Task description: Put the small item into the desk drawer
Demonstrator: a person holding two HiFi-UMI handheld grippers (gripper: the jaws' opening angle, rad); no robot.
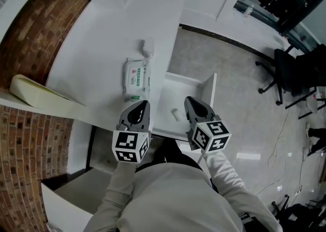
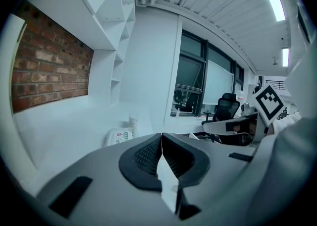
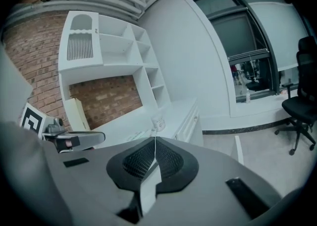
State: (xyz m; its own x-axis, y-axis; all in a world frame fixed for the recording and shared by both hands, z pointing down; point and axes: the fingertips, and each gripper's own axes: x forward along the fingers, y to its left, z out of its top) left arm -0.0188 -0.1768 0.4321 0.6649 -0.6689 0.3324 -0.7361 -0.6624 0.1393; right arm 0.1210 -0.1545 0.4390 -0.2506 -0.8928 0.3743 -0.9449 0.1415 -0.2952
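From where I stand the job looks nearly done: the item (image 1: 175, 114), a small white thing, lies inside the open drawer (image 1: 186, 86), and what seems left is pushing the drawer shut. The left gripper (image 1: 142, 105) and the right gripper (image 1: 190, 102) hang side by side close to the drawer, each clenched with nothing between its jaws. Only the head view looks down into the drawer and shows the item, while the gripper views show the jaws pressed together and look out over the desk (image 1: 97, 58) towards the wipes (image 1: 137, 77) instead
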